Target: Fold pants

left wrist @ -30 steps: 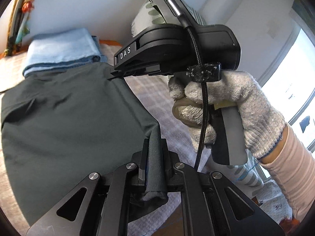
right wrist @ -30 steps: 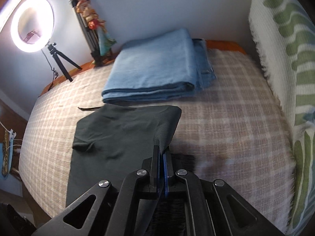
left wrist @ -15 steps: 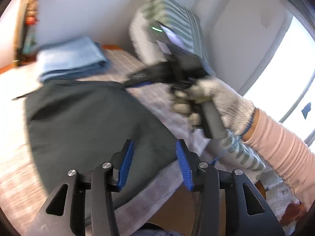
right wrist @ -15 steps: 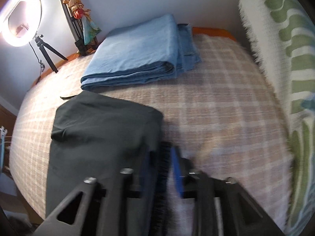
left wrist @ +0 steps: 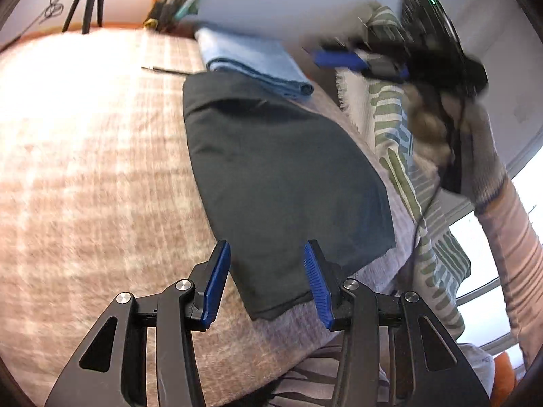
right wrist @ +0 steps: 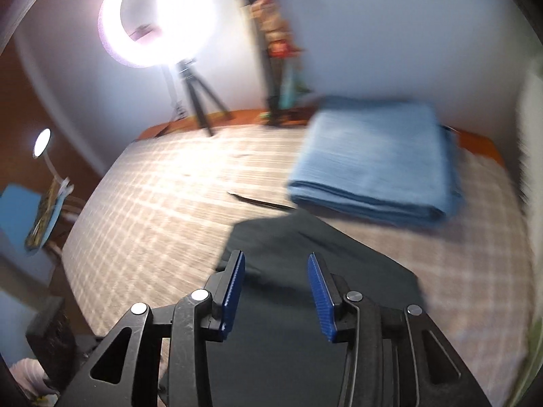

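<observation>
The pants [left wrist: 281,176] are a plain dark charcoal green with no print, lying on a bedspread [left wrist: 88,176] checked in beige-brown and off-white, and behind them sits a folded blanket [right wrist: 380,166] of plain light blue. Both the left tool [left wrist: 268,281] and the right tool [right wrist: 276,291] are black with bright blue ribbed pads and silver pivot bolts. To the right hangs a white throw [left wrist: 393,125] with olive-green wavy stripes, the gloved hand [left wrist: 475,156] is speckled grey-white over a pale pink sleeve, and a ring light [right wrist: 157,17] glows white against a pale bluish wall.
</observation>
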`<state>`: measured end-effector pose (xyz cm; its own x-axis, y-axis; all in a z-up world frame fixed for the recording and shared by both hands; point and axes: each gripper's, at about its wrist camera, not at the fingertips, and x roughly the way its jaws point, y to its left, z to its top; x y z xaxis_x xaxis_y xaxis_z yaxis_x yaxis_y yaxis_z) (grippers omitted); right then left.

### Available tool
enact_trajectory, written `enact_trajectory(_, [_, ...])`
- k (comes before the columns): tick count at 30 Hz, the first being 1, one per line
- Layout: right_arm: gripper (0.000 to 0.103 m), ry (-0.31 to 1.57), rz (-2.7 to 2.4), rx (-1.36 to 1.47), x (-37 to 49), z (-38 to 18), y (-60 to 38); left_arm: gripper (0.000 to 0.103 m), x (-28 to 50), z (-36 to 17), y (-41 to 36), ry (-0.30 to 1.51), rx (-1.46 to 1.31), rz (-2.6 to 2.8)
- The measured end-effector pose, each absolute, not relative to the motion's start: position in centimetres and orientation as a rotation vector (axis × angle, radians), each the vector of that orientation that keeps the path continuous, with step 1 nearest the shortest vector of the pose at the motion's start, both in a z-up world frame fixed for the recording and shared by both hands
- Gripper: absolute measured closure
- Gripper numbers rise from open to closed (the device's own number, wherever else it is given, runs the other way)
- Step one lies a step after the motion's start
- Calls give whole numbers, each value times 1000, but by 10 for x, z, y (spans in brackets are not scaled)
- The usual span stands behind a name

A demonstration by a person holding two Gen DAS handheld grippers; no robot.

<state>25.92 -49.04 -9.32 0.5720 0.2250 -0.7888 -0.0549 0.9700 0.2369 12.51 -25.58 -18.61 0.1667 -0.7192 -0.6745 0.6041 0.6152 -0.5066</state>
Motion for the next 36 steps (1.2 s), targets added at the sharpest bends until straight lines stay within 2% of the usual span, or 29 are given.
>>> enact_trajectory(5, [56, 1012, 260, 140, 310, -111, -447, 62, 125, -201, -254, 1061, -173, -940])
enact_trajectory(7, [55, 1054, 291, 106, 330, -124, -430, 68, 124, -203, -251, 1056, -188, -936])
enact_trajectory(8, [54, 1071, 297, 88, 339, -130, -424, 78, 124, -205, -249, 1052, -186, -933])
enact_trajectory(9, [52, 1088, 300, 70, 346, -136, -417, 82, 123, -206, -247, 1048, -183, -930])
enact_trajectory(16, [50, 1208, 306, -34, 376, -184, -389, 88, 118, -206, -244, 1008, -139, -936])
enact_trajectory(17, [56, 1228, 305, -46, 378, -190, -387, 90, 117, -205, -246, 999, -127, -937])
enact_trajectory(18, [71, 1239, 309, -50, 378, -193, -387, 91, 117, -204, -248, 992, -120, -937])
enact_trajectory(19, [75, 1243, 307, -58, 379, -194, -388, 92, 117, -203, -249, 986, -117, -938])
enact_trajectory(21, [98, 1224, 282, -94, 377, -192, -385, 95, 114, -202, -249, 974, -107, -941])
enact_trajectory(23, [103, 1198, 253, -103, 375, -191, -387, 97, 109, -199, -249, 958, -93, -945])
enact_trajectory(31, [103, 1187, 192, -73, 382, -200, -387, 97, 94, -197, -250, 944, -22, -957])
enact_trajectory(32, [100, 1189, 179, -65, 383, -201, -387, 96, 95, -197, -249, 959, -20, -958])
enact_trajectory(34, [79, 1194, 165, -25, 384, -197, -392, 92, 97, -196, -244, 978, -34, -965])
enact_trajectory(35, [65, 1180, 176, 12, 380, -190, -397, 88, 97, -196, -242, 989, -41, -970])
enact_trajectory(36, [65, 1156, 181, 26, 376, -183, -399, 88, 97, -195, -239, 1005, -54, -973])
